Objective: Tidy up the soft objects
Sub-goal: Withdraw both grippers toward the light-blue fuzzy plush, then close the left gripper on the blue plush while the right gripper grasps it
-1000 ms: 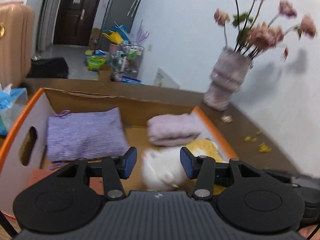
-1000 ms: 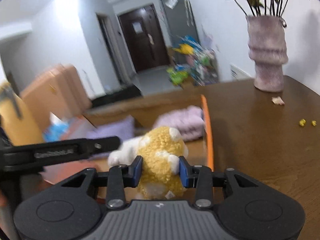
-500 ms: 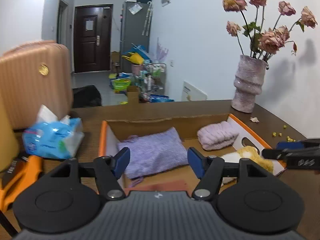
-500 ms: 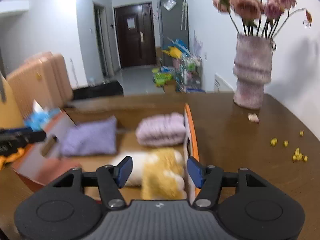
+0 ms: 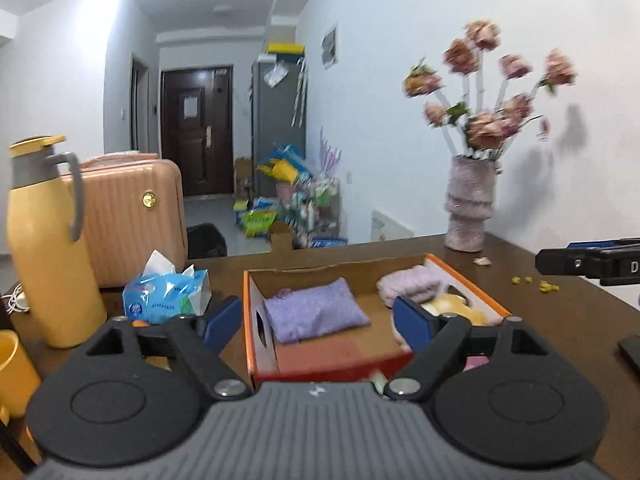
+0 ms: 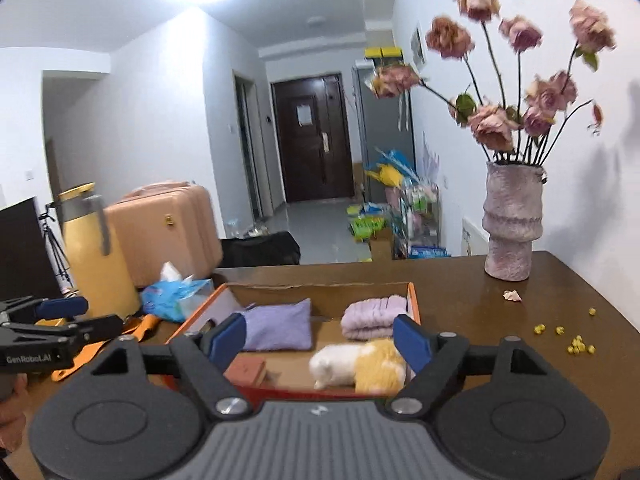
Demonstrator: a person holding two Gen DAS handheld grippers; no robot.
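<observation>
An orange-rimmed cardboard box (image 5: 249, 312) (image 6: 413, 300) sits on the brown table. Inside lie a purple fabric pouch (image 5: 314, 315) (image 6: 276, 326), a folded lilac towel (image 5: 408, 289) (image 6: 374, 316) and a yellow-and-white plush toy (image 5: 456, 307) (image 6: 360, 366). My left gripper (image 5: 318, 326) is open and empty, held back in front of the box. My right gripper (image 6: 320, 340) is open and empty, above the box's near edge. Each gripper shows at the side of the other's view, the right one (image 5: 588, 266) and the left one (image 6: 48, 320).
A yellow thermos jug (image 5: 46, 244) (image 6: 98, 248), a blue tissue pack (image 5: 166, 294) (image 6: 176, 294) and a yellow cup (image 5: 14, 372) stand left of the box. A vase of dried roses (image 5: 470, 208) (image 6: 512, 224) stands at the back right. Yellow crumbs (image 6: 572, 338) lie on the table's right side.
My right gripper opened and let the plush toy drop into the box, then pulled back. My left gripper also withdrew from the box, staying open.
</observation>
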